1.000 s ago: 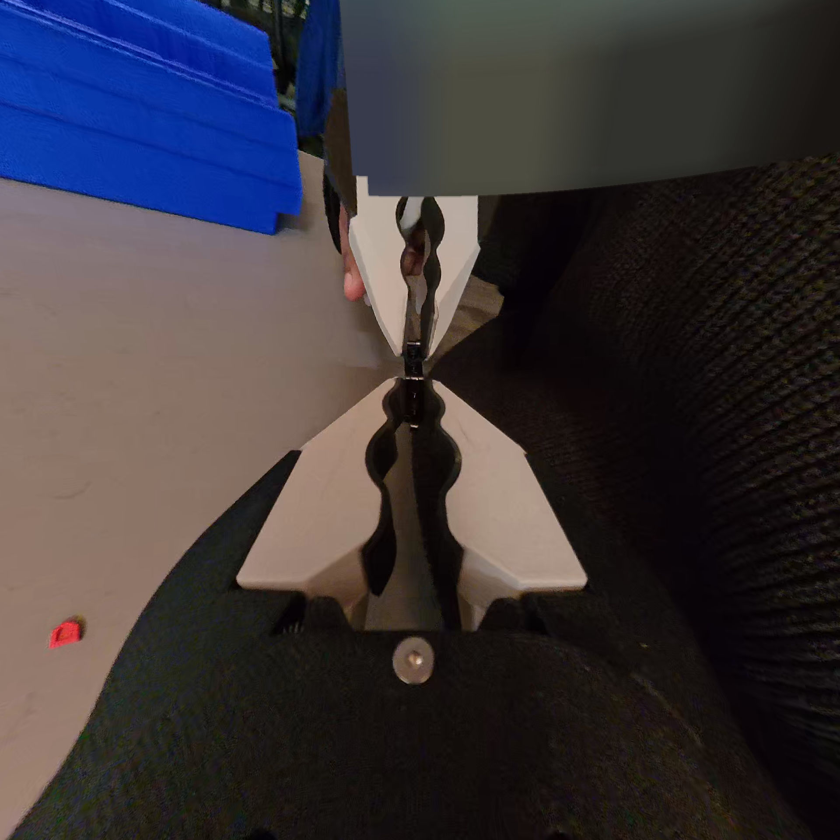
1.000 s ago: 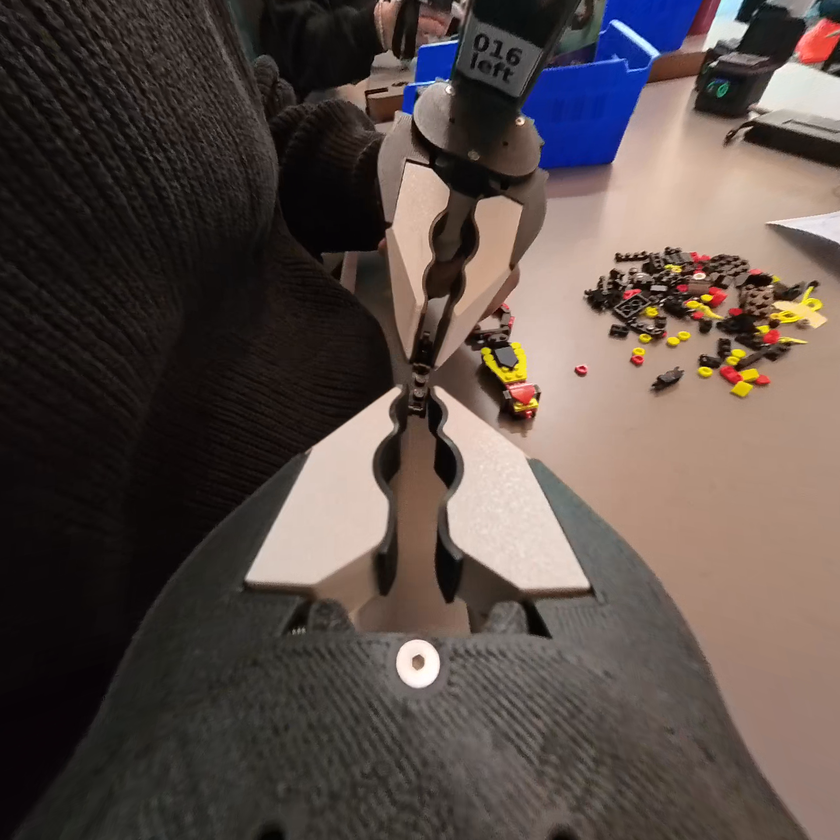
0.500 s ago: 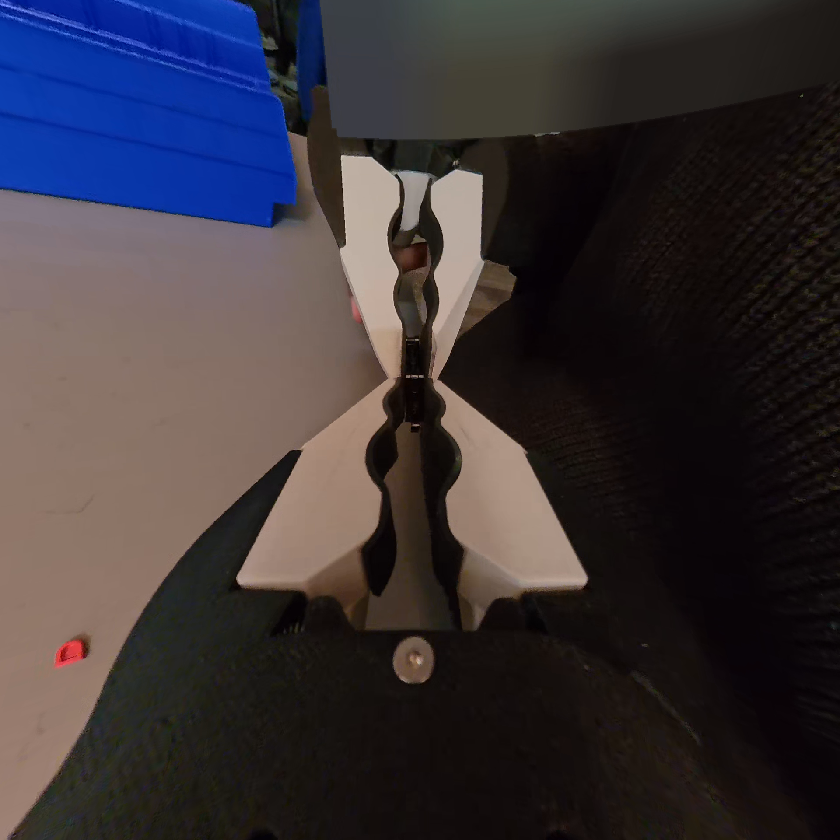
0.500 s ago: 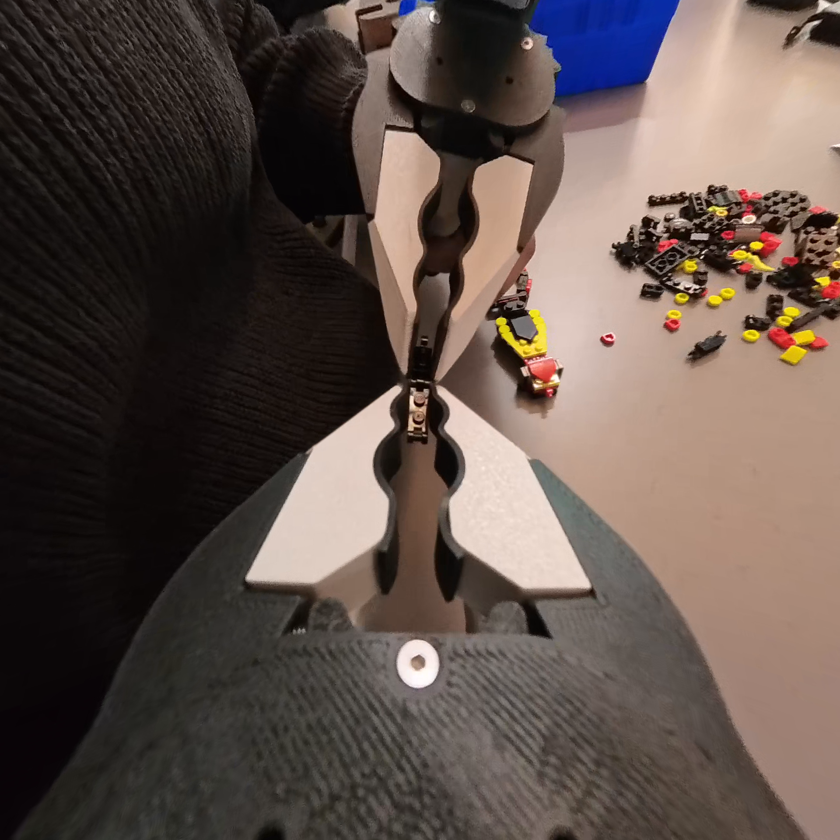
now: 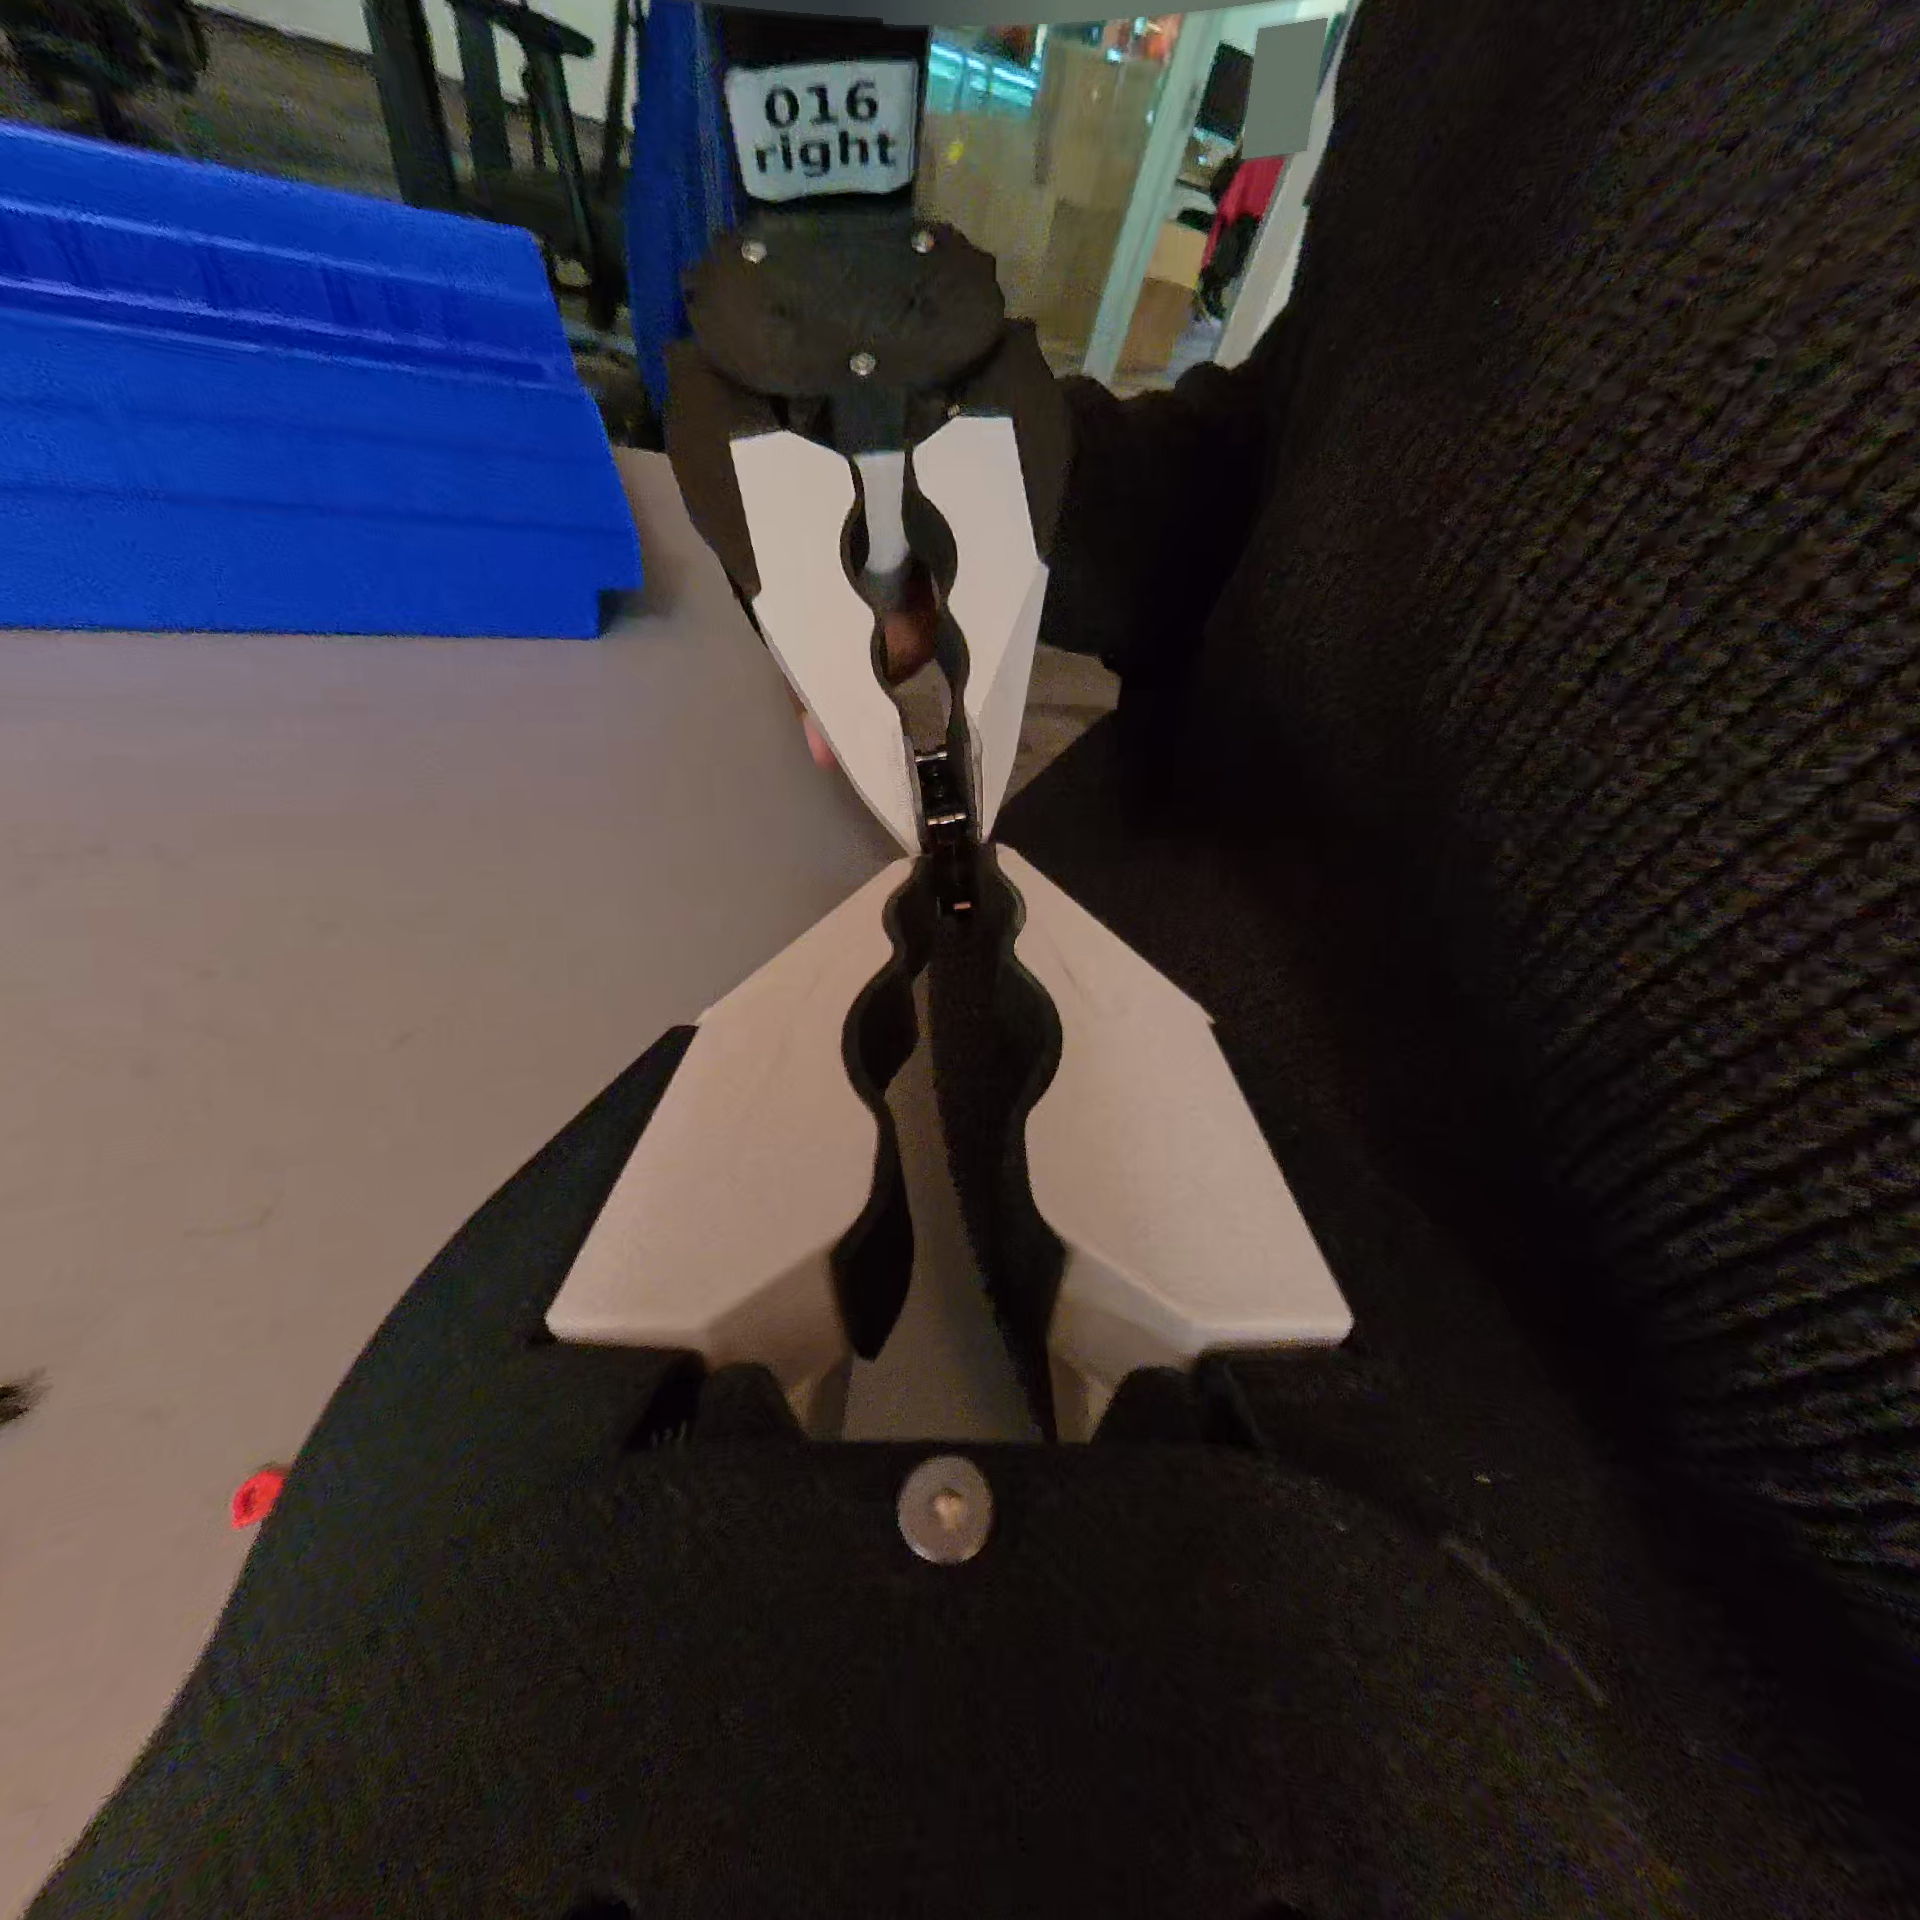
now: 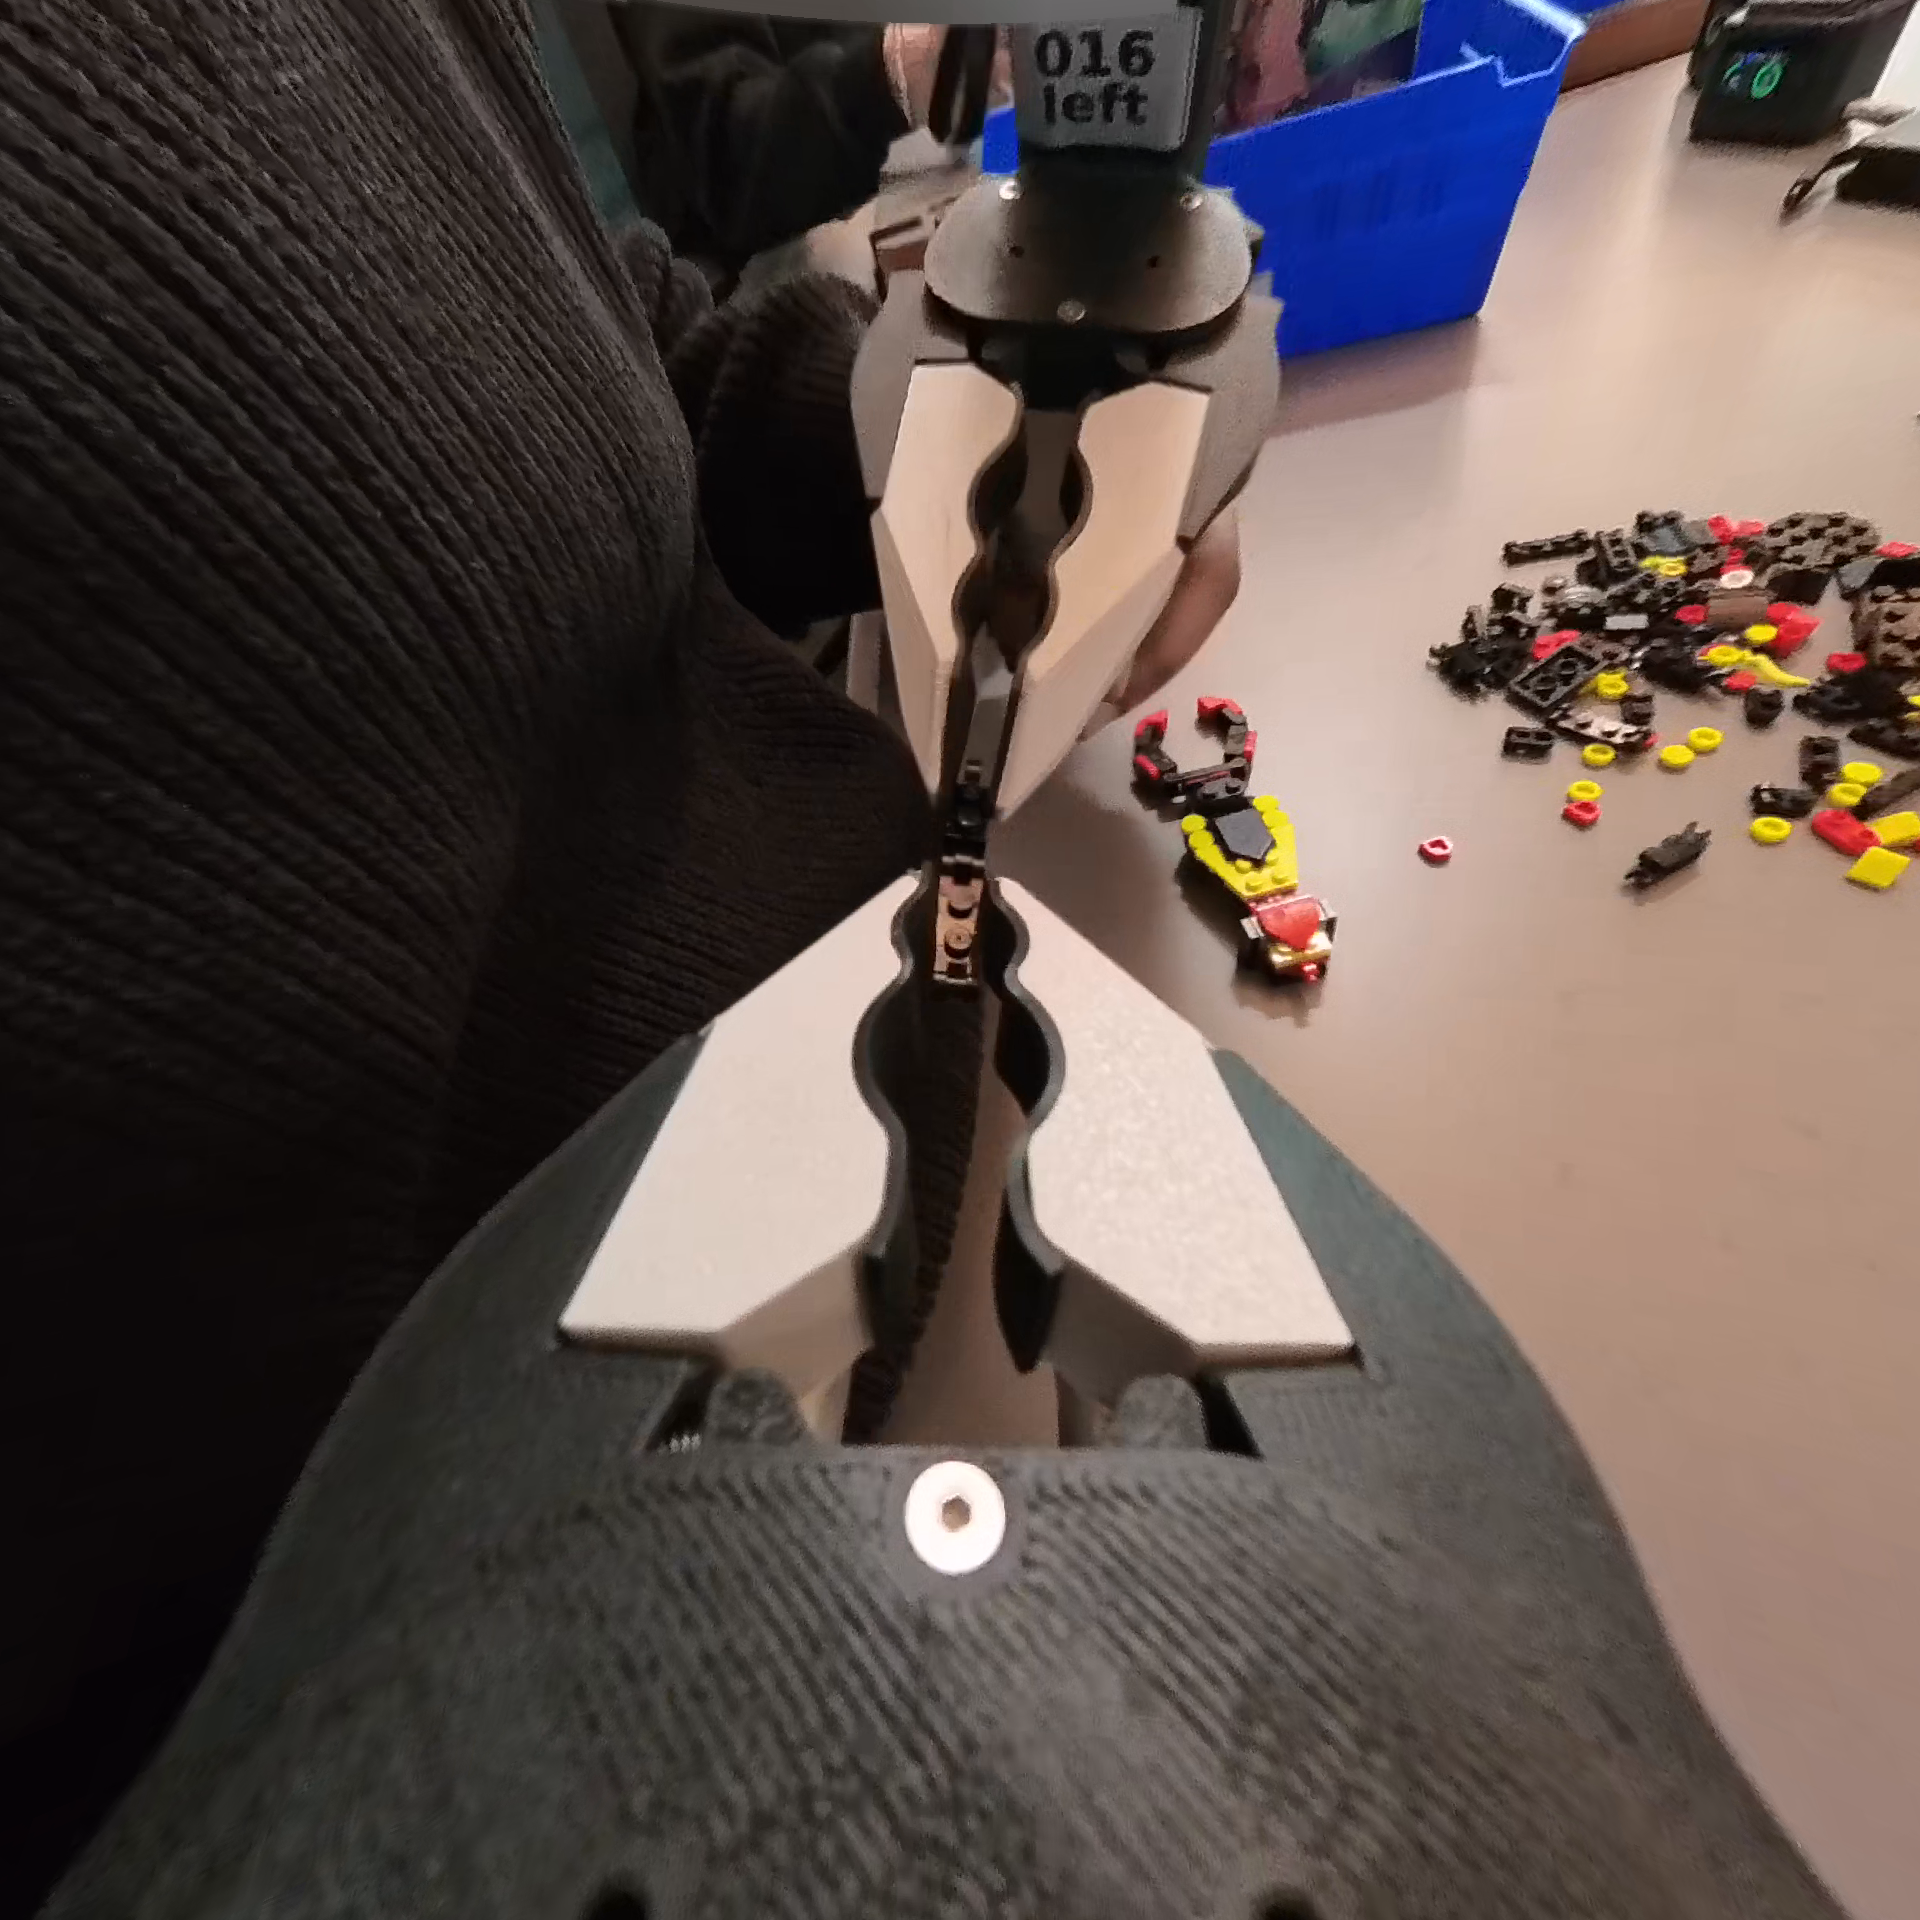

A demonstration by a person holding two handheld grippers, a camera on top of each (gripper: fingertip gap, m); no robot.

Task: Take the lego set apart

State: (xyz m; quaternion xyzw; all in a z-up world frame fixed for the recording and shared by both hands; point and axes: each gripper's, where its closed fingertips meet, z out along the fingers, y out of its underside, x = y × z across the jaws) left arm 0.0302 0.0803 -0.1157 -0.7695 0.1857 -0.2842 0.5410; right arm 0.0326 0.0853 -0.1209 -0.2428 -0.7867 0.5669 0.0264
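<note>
Both grippers (image 5: 948, 883) (image 6: 961, 883) farther from table (image 6: 1558, 1143) now

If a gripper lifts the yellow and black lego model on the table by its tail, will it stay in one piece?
Probably not: the lego model has a thin curled chain tail that likely flexes or separates. Its small size suggests it is light, so pushing would likely slide it.

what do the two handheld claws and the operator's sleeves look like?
Both match. The left claw and right claw each have two pale grey wedge fingers with wavy black inner pads, set in a textured black printed body with one silver screw. Each carries a white label with black print on its black stem. The sleeve is black ribbed knit.
</note>
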